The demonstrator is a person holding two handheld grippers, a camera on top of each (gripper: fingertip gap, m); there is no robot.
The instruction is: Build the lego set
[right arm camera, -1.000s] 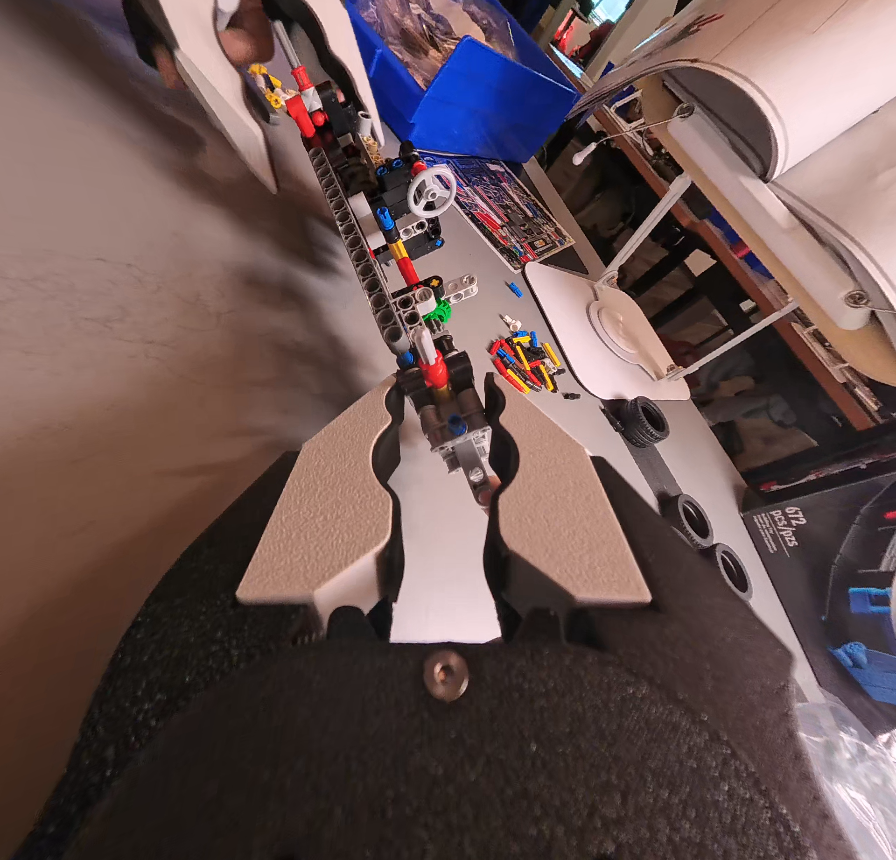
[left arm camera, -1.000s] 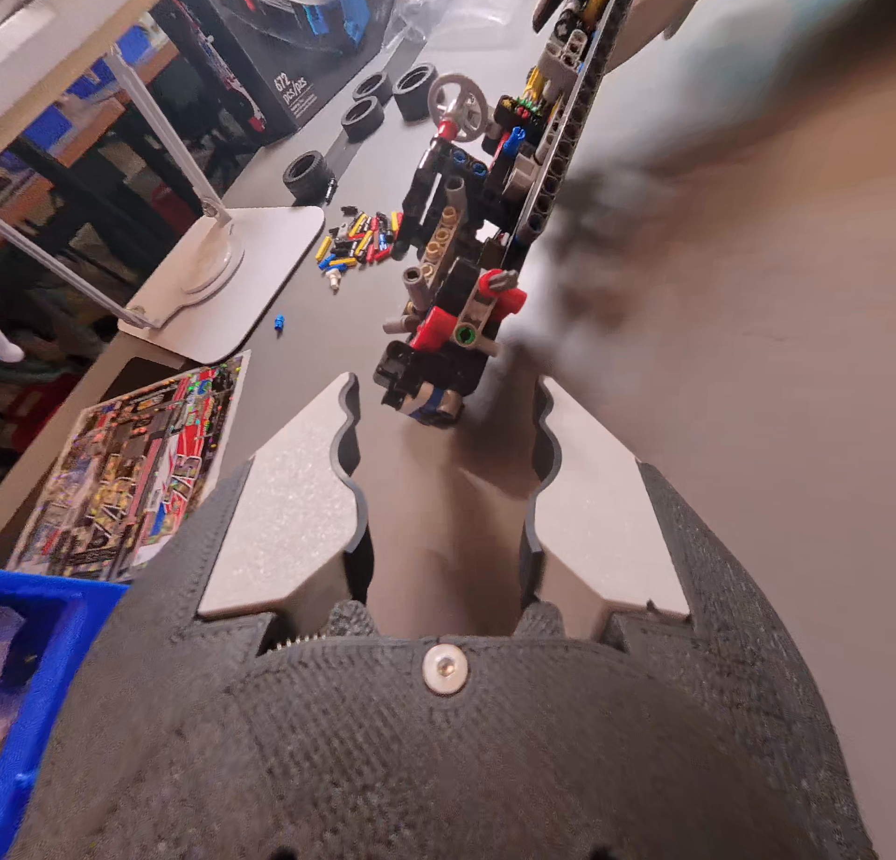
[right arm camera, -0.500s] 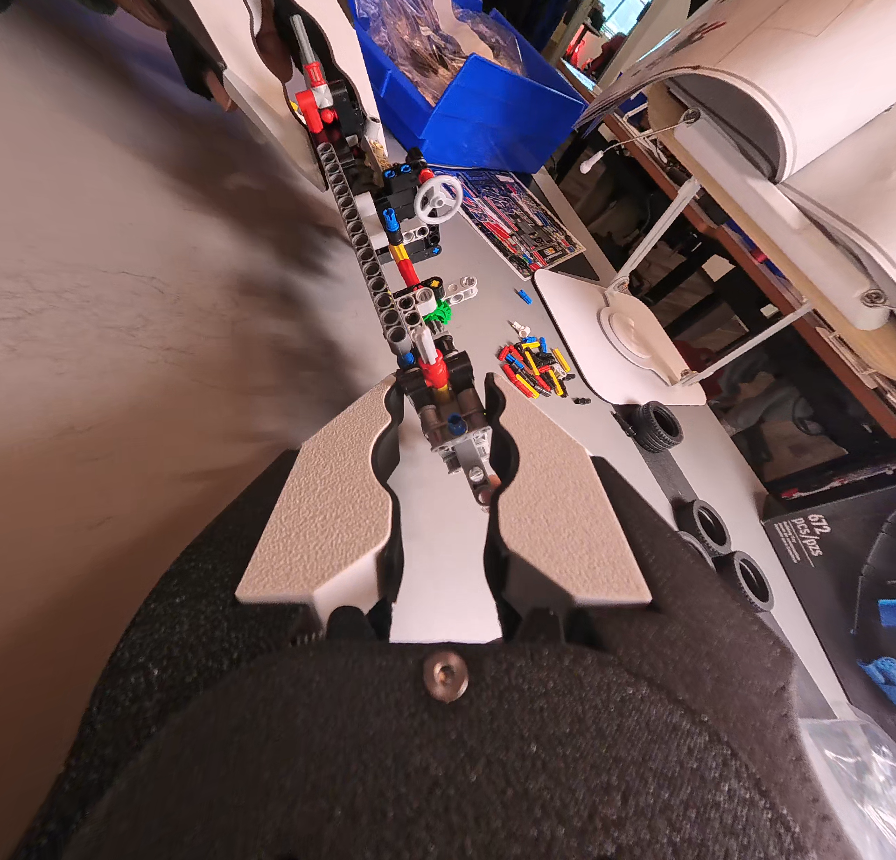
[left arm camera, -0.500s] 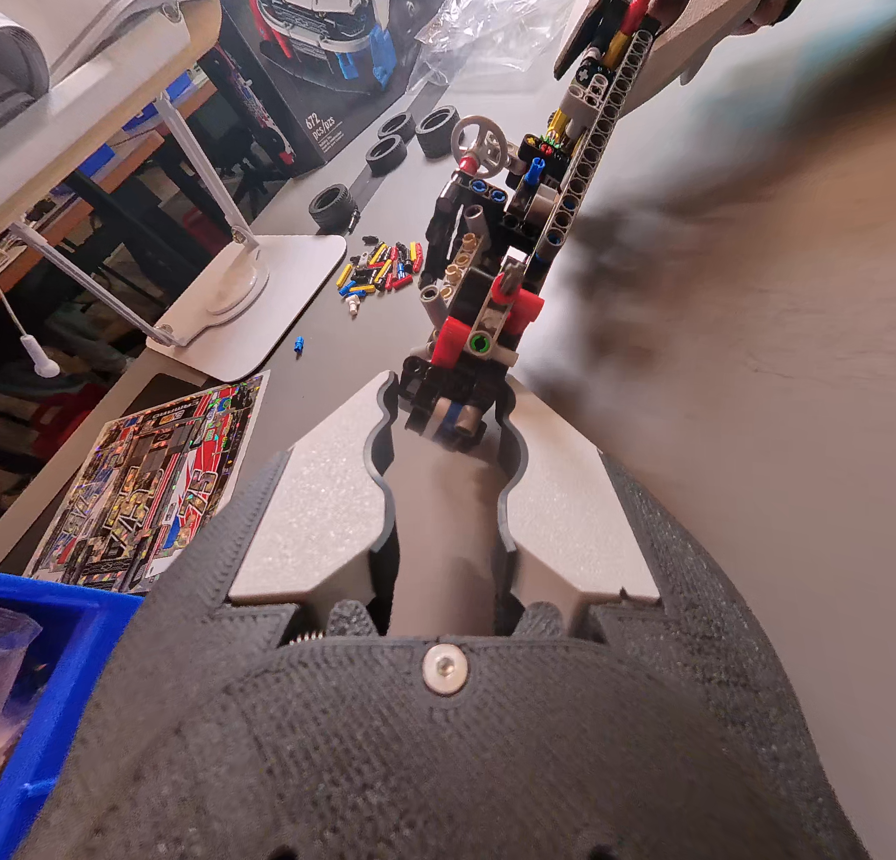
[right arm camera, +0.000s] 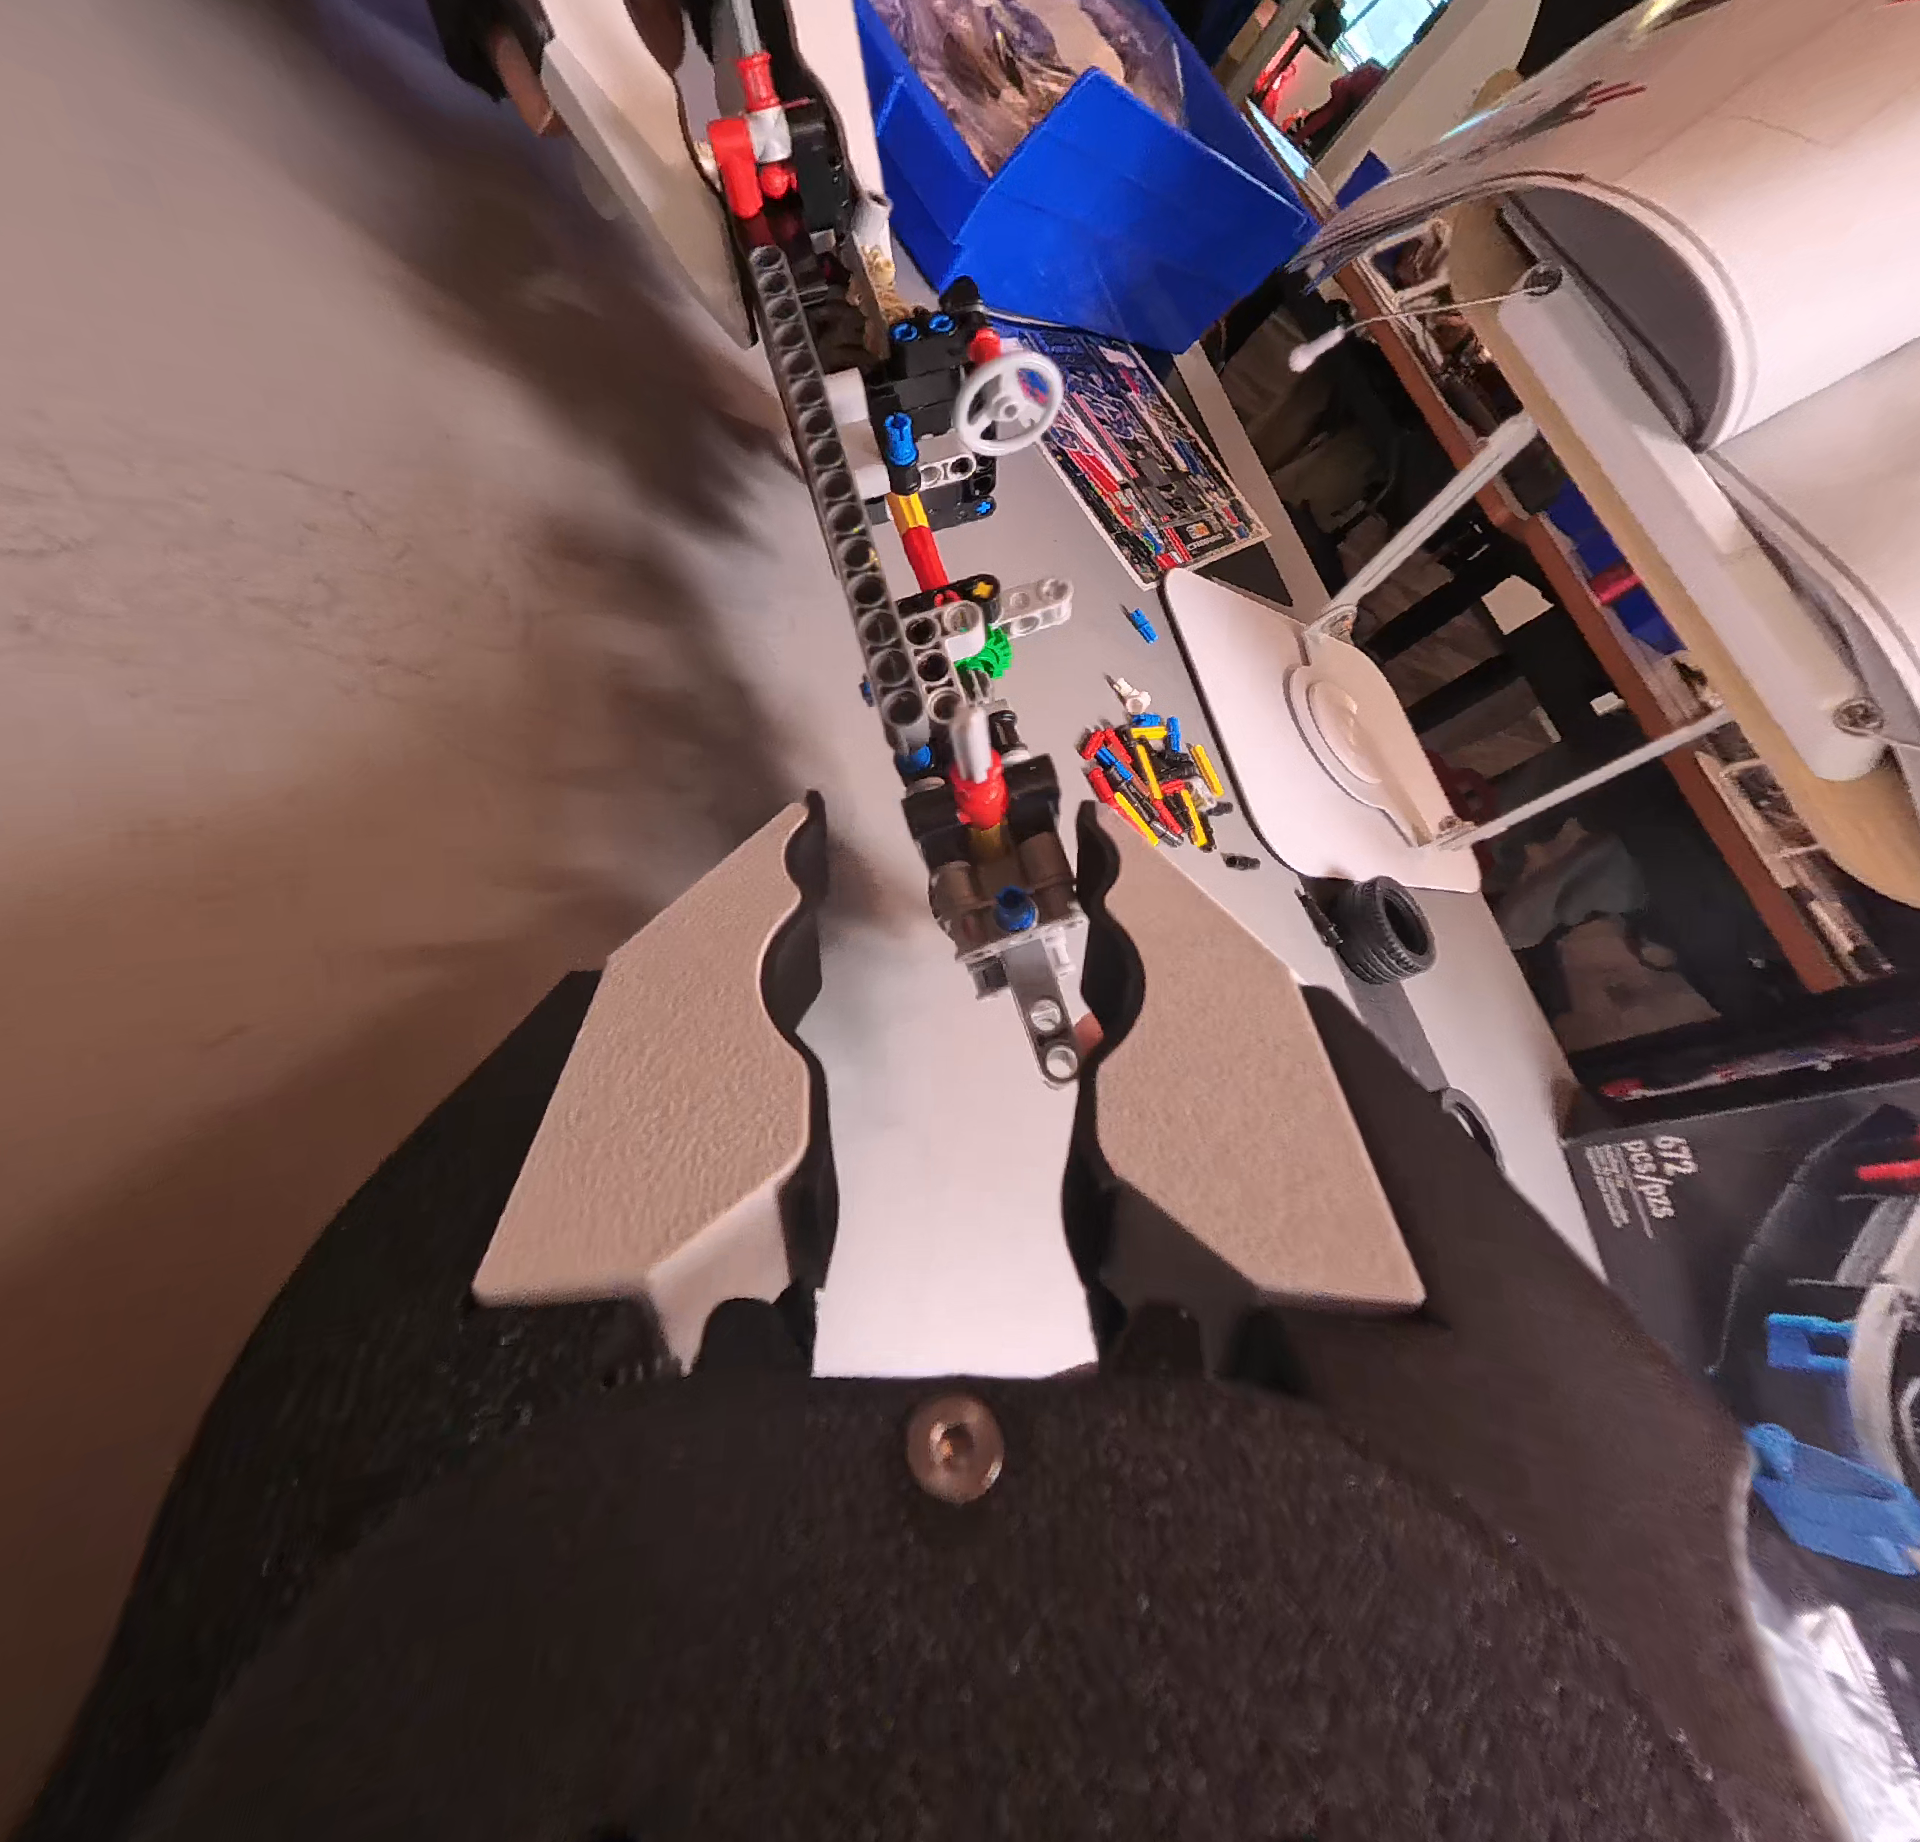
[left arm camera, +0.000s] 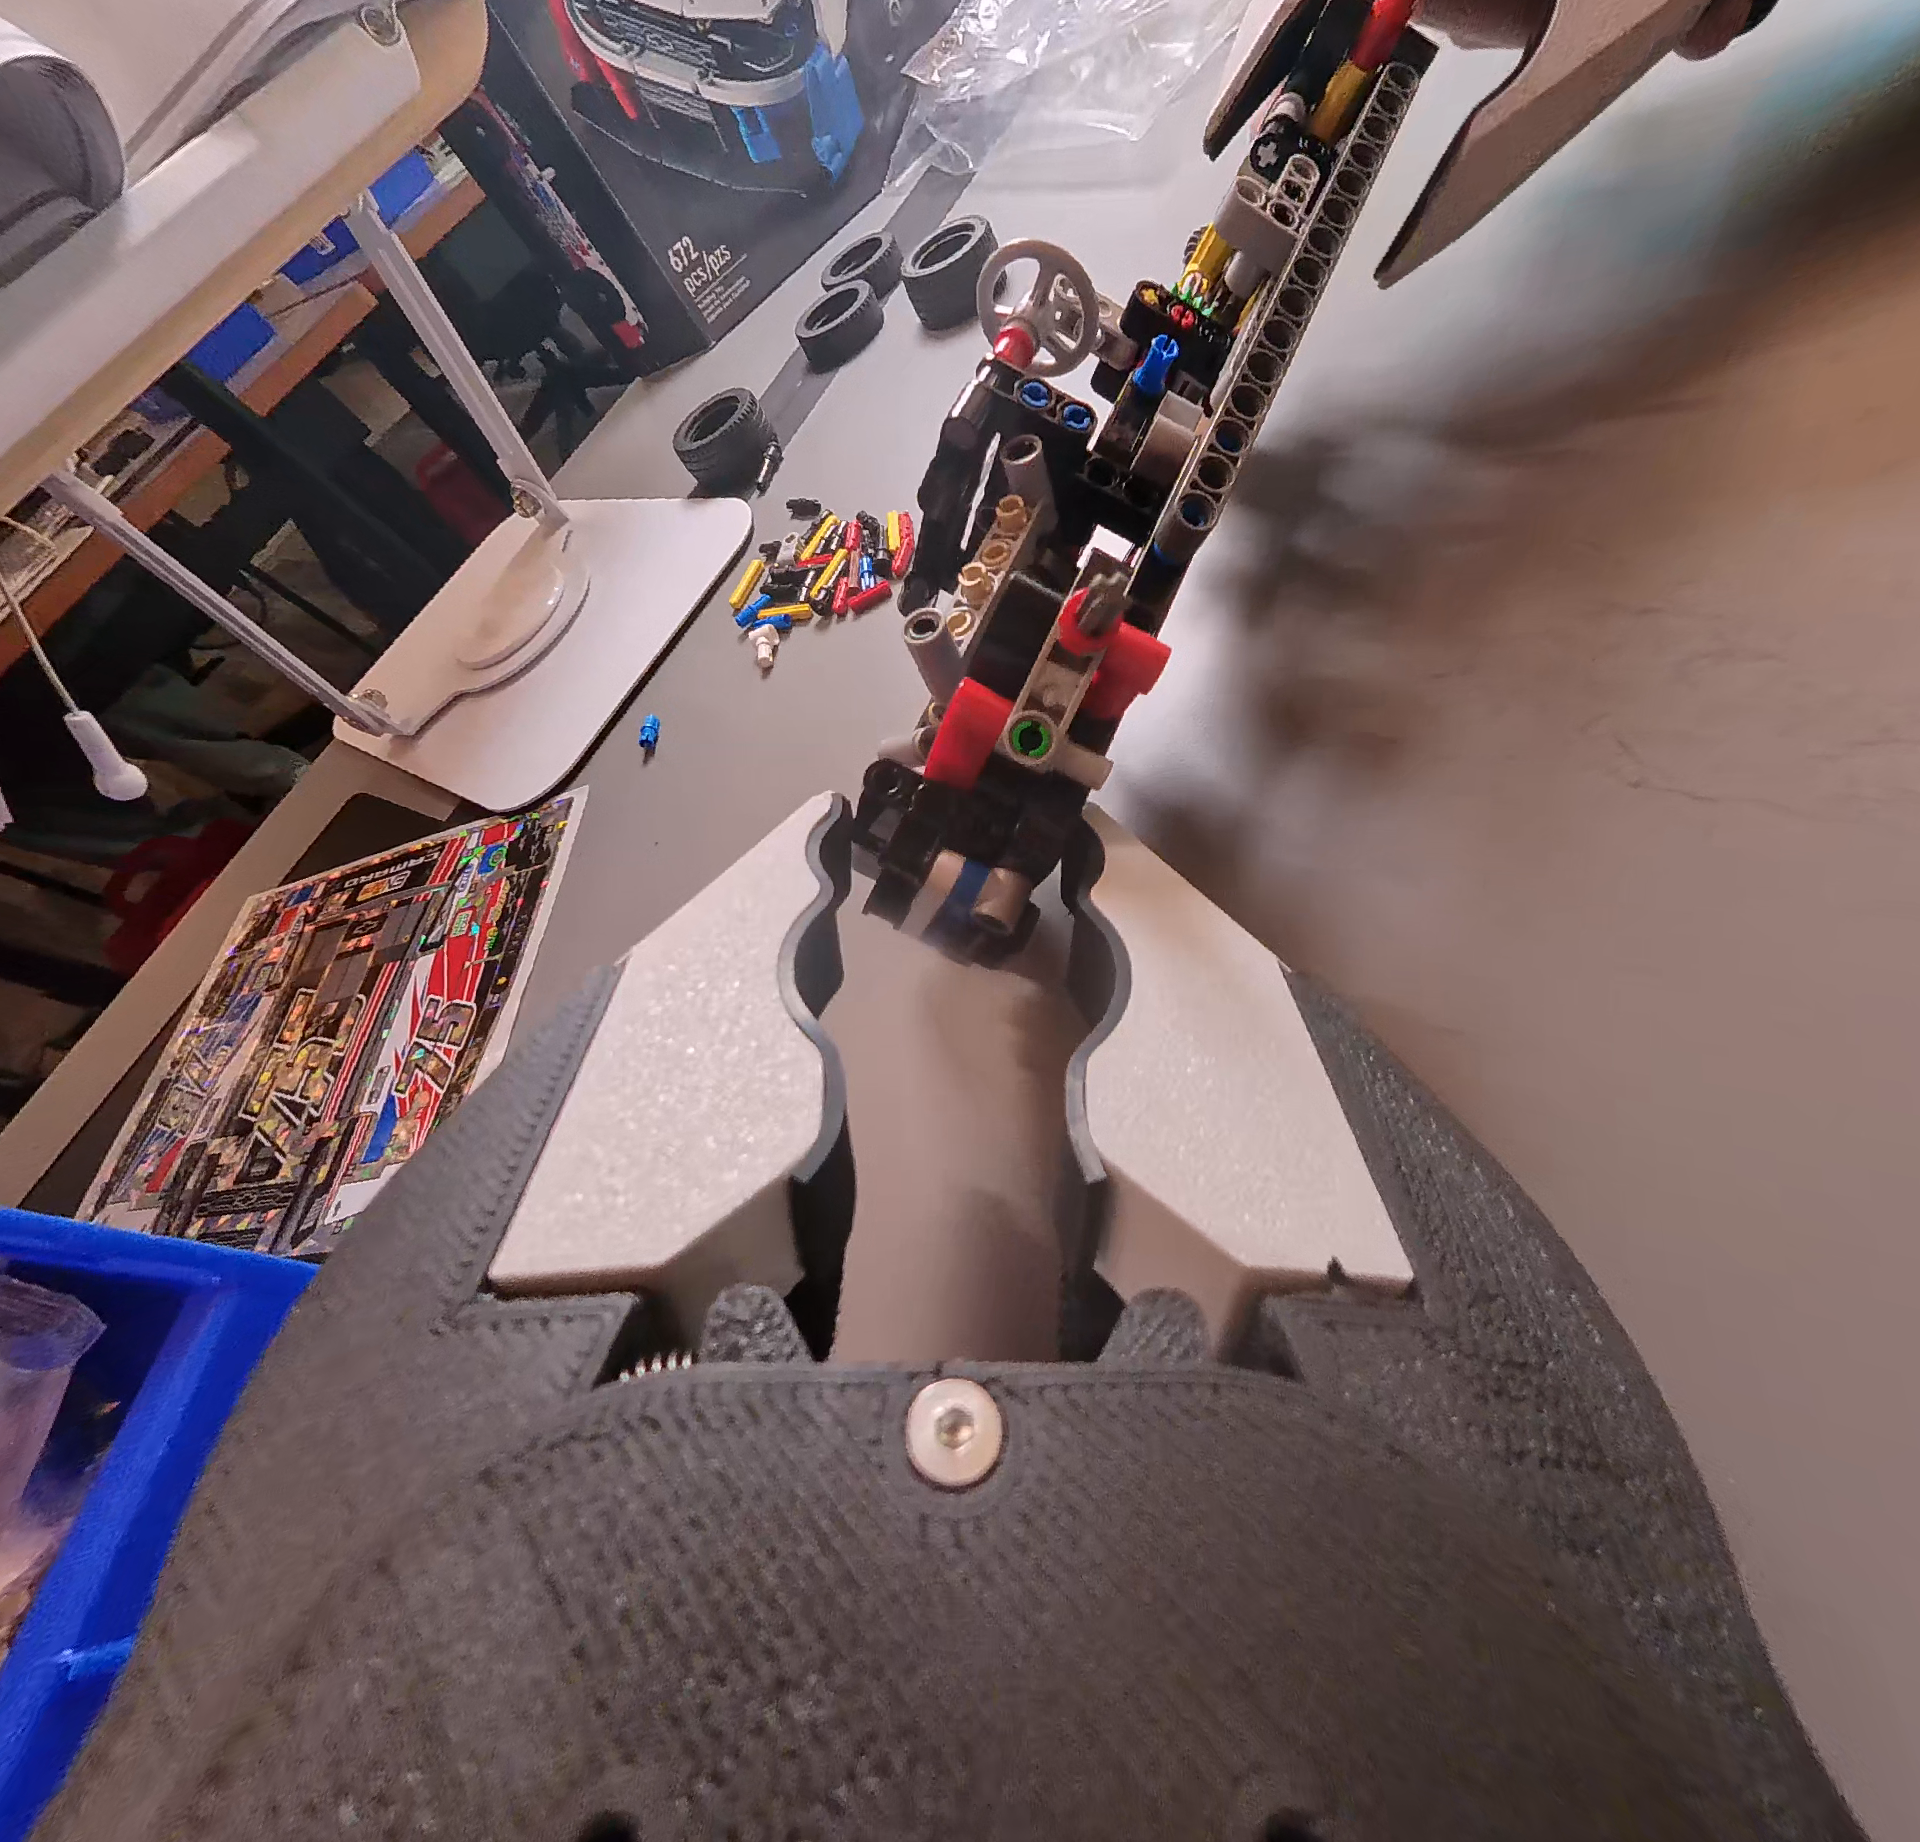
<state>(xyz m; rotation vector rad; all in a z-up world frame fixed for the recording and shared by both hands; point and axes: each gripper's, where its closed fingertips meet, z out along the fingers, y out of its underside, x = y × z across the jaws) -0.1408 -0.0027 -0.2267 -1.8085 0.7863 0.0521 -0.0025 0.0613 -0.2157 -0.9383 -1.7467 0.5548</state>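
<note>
A long lego chassis (left arm camera: 1039,649) with a grey holed beam, red and black parts and a grey steering wheel (left arm camera: 1039,301) is held above the table between both grippers. My left gripper (left arm camera: 956,857) is shut on its near black end. My right gripper (right arm camera: 945,836) is slightly open around the other end of the chassis (right arm camera: 862,545). There is a gap on the left side, and the grey end piece rests against the right finger (right arm camera: 1195,1065). The right gripper also shows far off in the left wrist view (left arm camera: 1382,47), and the left gripper in the right wrist view (right arm camera: 748,109).
A pile of small coloured pins (left arm camera: 821,566), a lone blue pin (left arm camera: 649,730), several black tyres (left arm camera: 727,431), a sticker sheet (left arm camera: 332,1023), a white stand base (left arm camera: 582,639), a blue bin (left arm camera: 62,1429), the set's box (left arm camera: 707,130) and clear bags lie on the table. Tip to tip, the grippers are about 15 centimetres apart.
My left gripper moved forward and closed on the chassis end. My right gripper's fingers have spread slightly. The chassis stayed between both grippers.
</note>
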